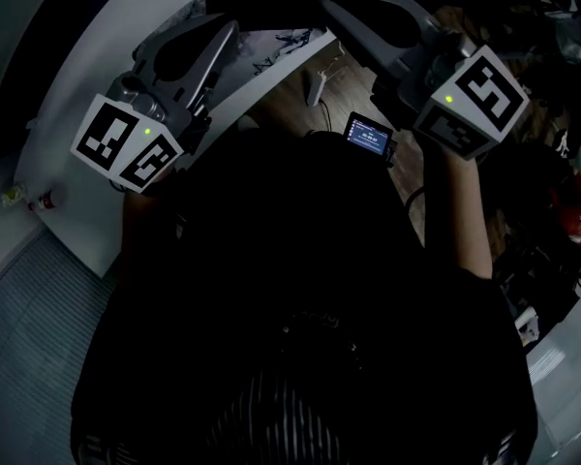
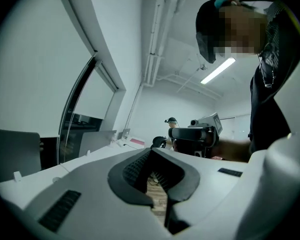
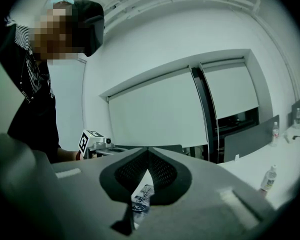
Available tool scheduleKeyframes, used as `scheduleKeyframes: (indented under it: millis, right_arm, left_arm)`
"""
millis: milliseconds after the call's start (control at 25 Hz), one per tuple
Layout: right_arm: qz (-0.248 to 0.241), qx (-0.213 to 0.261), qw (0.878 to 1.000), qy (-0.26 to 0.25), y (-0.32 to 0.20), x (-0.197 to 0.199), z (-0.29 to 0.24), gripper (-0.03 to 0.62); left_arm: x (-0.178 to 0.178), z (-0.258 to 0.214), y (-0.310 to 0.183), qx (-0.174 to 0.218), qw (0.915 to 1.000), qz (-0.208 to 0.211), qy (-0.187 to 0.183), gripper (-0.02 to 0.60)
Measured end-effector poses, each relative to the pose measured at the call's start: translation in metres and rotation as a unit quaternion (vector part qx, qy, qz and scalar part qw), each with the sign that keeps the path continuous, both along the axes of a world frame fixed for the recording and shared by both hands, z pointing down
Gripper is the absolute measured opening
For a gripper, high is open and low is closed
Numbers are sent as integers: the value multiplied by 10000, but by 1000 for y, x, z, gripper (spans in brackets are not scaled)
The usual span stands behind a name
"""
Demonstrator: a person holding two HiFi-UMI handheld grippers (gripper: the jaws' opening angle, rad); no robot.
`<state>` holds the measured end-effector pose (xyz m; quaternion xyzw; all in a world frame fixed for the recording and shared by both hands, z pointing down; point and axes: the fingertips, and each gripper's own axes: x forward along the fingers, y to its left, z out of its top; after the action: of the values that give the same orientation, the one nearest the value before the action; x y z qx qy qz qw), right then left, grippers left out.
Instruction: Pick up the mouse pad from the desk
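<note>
While the printed mouse pad (image 1: 287, 41) lies on the far part of the white desk (image 1: 77, 211), the left gripper (image 2: 151, 153) and right gripper (image 3: 148, 150) hover near it, jaws closed and empty, so the pickup seems not yet begun.

Curved white desk (image 1: 107, 56), seen from above: a flat mouse pad (image 1: 287, 45) with a pale, dark-sketched pattern lies at its near edge, above the wood-plank floor (image 1: 295, 100). At the desk's left end lie a small red-capped bottle (image 1: 46, 200) and a clear container (image 1: 10, 198) just beside it. In the right gripper view, a small clear bottle (image 3: 271, 178) stands upright on the white top.
</note>
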<state>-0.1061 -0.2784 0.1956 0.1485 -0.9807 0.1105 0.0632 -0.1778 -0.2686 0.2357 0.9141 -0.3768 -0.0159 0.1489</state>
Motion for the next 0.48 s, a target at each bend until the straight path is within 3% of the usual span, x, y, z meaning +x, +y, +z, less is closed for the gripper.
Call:
scheduleKeyframes:
  millis: [200,480]
  right_arm:
    - [-316,-174,9992,173,-2,-54,14,3]
    - [-666,-252,9969,338,-5,-100,20,3]
  left_arm:
    - [-47,11,11,-98,9993,-325,173,8]
    - [-85,23,21,-246,9974,-591,344,8]
